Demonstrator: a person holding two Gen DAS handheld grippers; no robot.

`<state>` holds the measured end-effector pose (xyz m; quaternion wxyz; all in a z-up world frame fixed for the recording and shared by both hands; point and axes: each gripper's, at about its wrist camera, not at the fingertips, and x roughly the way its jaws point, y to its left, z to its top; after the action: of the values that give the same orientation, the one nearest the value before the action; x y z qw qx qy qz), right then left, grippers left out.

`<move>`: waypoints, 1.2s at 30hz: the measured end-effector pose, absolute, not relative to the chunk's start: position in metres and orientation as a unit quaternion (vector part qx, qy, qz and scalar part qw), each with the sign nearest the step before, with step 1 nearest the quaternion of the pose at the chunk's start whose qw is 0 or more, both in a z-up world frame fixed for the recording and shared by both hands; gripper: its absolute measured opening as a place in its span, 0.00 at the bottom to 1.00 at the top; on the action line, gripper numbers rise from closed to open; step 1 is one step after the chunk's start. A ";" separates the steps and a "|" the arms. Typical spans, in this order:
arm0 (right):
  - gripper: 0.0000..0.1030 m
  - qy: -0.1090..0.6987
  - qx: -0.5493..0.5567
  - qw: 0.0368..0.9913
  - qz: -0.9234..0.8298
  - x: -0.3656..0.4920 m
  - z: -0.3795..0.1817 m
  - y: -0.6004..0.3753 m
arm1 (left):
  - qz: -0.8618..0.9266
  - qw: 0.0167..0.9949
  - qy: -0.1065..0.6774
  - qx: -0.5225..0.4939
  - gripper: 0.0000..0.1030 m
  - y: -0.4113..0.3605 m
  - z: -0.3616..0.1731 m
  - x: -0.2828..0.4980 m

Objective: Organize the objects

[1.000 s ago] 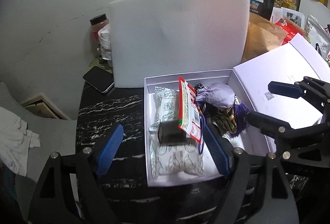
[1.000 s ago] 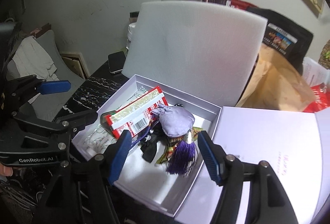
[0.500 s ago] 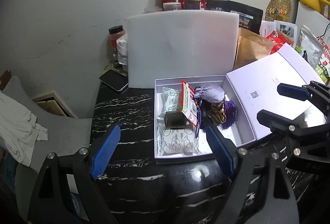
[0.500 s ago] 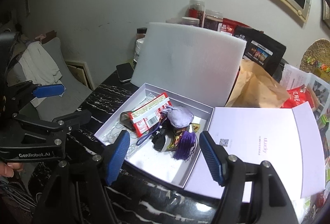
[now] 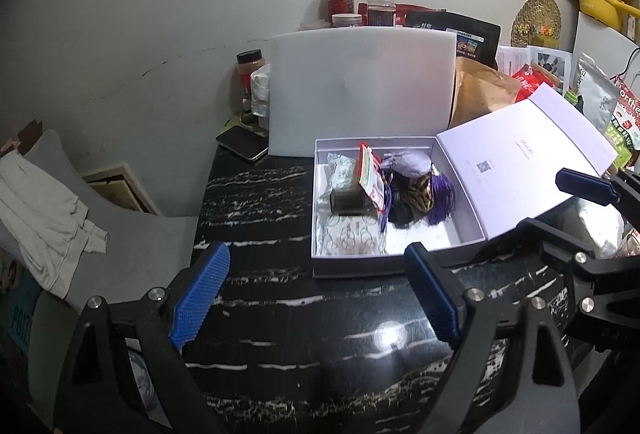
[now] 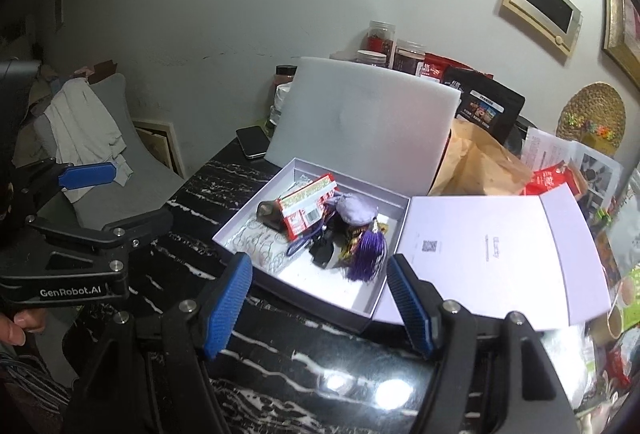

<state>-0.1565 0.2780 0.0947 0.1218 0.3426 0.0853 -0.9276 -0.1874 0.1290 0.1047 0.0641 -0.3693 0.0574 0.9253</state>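
Well, my left gripper [image 5: 316, 294] hangs over bare black marble table [image 5: 256, 202], its jaws spread with nothing between them; they have just been opening wider. My right gripper [image 6: 320, 298] is likewise released and empty, above the near edge of the white box [image 6: 256, 218].

That box sits open on the table, its lid [image 6: 480, 254] folded flat to the right. Inside it lie a red-and-white packet [image 6: 308, 206], a small dark brown case [image 6: 268, 212], a lilac pouch [image 6: 356, 208], a purple tassel [image 6: 366, 260] and a patterned wrapper [image 5: 348, 238] along the left wall.

Open room is to the left of the box: a wide strip of marble runs to the table's left edge, where it drops toward a grey chair [image 5: 120, 234] with a pale cloth [image 5: 44, 202] draped on it. In front of the box the marble is bare too.

Behind the box a white foam board [image 5: 360, 90] stands upright, closing off the back. A phone [image 5: 242, 148] lies at its left foot, with jars [image 5: 340, 0] behind. To the right, a brown paper bag [image 6: 476, 162], a black pouch bag [image 6: 484, 104] and red snack bags [image 6: 554, 178] crowd the lid's far side.
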 end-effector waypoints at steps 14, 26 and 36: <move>0.68 0.079 0.357 0.103 -0.925 -0.115 0.071 0.277 | 0.925 0.050 0.054 -0.372 0.86 0.122 0.090 -0.133; 0.68 0.092 0.349 0.101 -0.927 -0.083 0.068 0.274 | 0.916 0.056 0.053 -0.394 0.86 0.125 0.073 -0.111; 0.68 0.091 0.348 0.106 -0.927 -0.081 0.070 0.274 | 0.916 0.053 0.055 -0.394 0.86 0.125 0.071 -0.106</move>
<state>-0.0809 0.2744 0.0700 0.1059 0.3483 0.0907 -0.9270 -0.1065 0.1248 0.0711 0.0533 -0.3938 0.0553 0.9160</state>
